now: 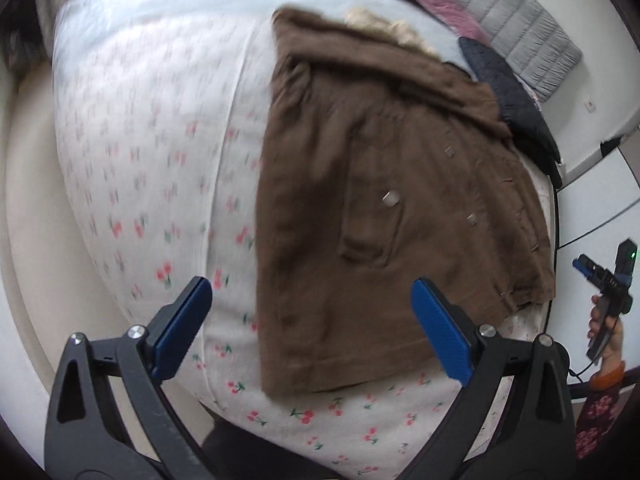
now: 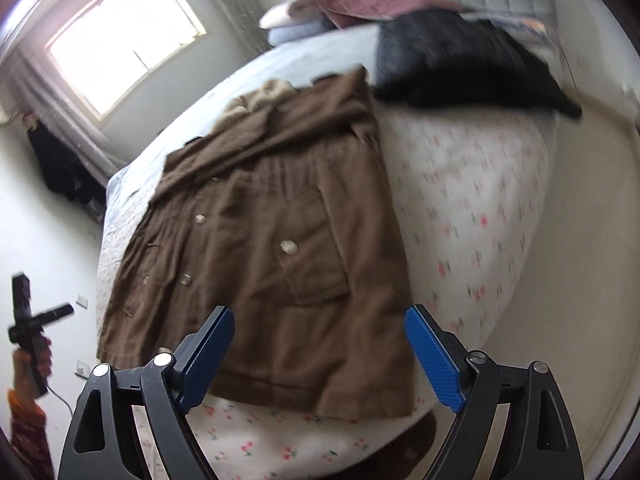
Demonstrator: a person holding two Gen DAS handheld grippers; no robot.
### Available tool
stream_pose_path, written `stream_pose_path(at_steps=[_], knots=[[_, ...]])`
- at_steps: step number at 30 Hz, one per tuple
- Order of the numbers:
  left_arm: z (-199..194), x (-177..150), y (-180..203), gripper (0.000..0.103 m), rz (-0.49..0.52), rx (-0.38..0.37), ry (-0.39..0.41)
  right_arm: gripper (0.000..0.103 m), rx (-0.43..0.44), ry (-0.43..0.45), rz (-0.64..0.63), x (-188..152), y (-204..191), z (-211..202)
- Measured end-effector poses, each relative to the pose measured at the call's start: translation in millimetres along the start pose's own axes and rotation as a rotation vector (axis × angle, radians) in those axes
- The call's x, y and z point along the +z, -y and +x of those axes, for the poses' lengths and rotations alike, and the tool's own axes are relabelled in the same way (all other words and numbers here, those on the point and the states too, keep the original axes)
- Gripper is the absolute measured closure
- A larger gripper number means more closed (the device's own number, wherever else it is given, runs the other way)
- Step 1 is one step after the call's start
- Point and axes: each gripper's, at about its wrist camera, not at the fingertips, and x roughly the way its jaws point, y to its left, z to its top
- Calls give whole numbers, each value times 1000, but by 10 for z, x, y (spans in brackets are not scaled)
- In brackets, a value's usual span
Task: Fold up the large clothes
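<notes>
Counted one brown coat (image 1: 380,200) on one bed (image 1: 140,140), one black quilted garment (image 2: 460,64), one pink one (image 2: 360,4), one grey padded one (image 1: 516,24), two grippers, and one window (image 2: 128,40).

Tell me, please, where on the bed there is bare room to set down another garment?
The cherry-print bedspread lies bare between the brown coat and the bed's far side edge, with a narrower strip along the foot below the coat's hem. The head end is crowded: a black quilted garment, pink and grey quilted pieces.
</notes>
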Motion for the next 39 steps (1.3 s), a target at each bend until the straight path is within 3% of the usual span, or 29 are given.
stream_pose_path(at_steps=[5,7,8,9,10,11,12,15,18,20,23,25,26,27,29,30,32,35,39], knots=[[382,-259,-216,33,-102,-61,-135,15,-24,-41,109,-118,362,313],[434,-352,-228,35,-149,-147,-147,19,13,-65,142,-176,421,426],[435,-384,-213,38,-163,-182,-143,29,62,-86,168,-210,441,492],[432,-411,-179,49,-163,-195,-142,44,103,-105,190,-239,449,538],[421,-436,-124,60,-147,-185,-135,51,122,-115,204,-268,442,578],[410,-453,-64,79,-122,-163,-133,63,97,-111,191,-278,421,581],[389,-459,-37,82,-118,-156,-127,80,82,-113,186,-276,422,573],[114,-458,-35,86,-129,-147,-45,94,68,-61,188,-235,462,361],[-176,-454,-174,87,-170,-120,47,95,47,42,227,-186,580,25],[-59,-457,-242,87,-166,-78,9,96,11,37,242,-183,694,29],[354,-514,-262,84,-120,-17,-120,96,-99,-74,213,-279,774,304],[289,-523,-263,77,-116,-56,-90,93,-31,-66,253,-345,869,272],[243,-527,-272,64,-117,-78,-79,89,18,-46,282,-375,933,201],[193,-534,-298,49,-118,-103,-67,80,56,-35,303,-390,995,144],[126,-528,-352,35,-120,-122,-44,64,105,-26,325,-403,1089,63],[111,-521,-392,35,-122,-126,-34,55,114,-26,331,-407,1115,35],[110,-508,-512,35,-154,-161,-26,50,150,-34,347,-402,1165,39],[250,-438,-582,35,-225,-269,-38,50,243,-45,384,-371,1165,129],[444,-423,-541,35,-267,-382,-68,48,292,-84,412,-347,1043,377]])
